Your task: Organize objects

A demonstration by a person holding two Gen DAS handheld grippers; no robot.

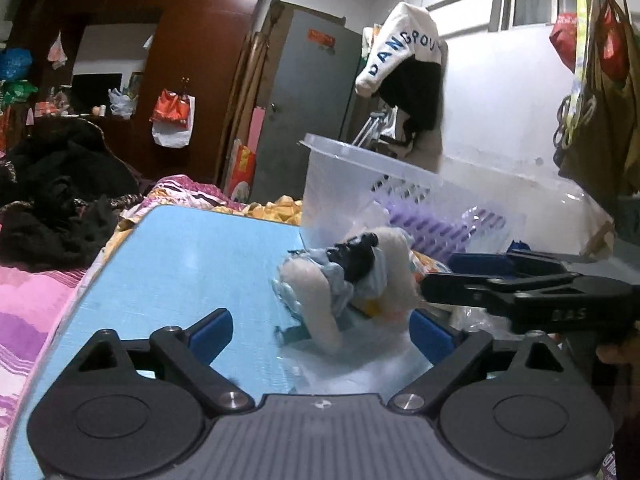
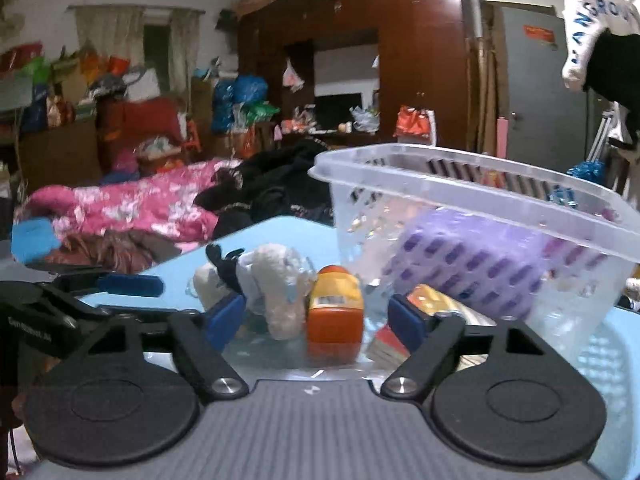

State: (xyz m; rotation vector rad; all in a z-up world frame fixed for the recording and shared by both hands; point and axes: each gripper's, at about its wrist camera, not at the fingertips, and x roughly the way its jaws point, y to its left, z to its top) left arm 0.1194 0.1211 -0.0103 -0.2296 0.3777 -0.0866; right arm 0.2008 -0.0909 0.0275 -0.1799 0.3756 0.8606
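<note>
A white plush toy (image 1: 352,280) with blue cloth and a black part lies on the light blue table (image 1: 180,264), just ahead of my open left gripper (image 1: 320,330). In the right wrist view the same plush toy (image 2: 272,284) lies beside an orange and yellow bottle (image 2: 335,316) that sits between the fingers of my open right gripper (image 2: 318,320). A clear plastic basket (image 2: 460,216) is tilted over behind them, with a purple slotted container (image 2: 472,264) inside. The right gripper (image 1: 464,276) also shows in the left wrist view, beside the toy.
A flat packet or book (image 2: 404,344) lies by the right finger. The basket also shows in the left wrist view (image 1: 360,184). Bedding and dark clothes (image 1: 60,200) lie left of the table. A wardrobe (image 1: 192,60) and a grey door (image 1: 308,112) stand behind.
</note>
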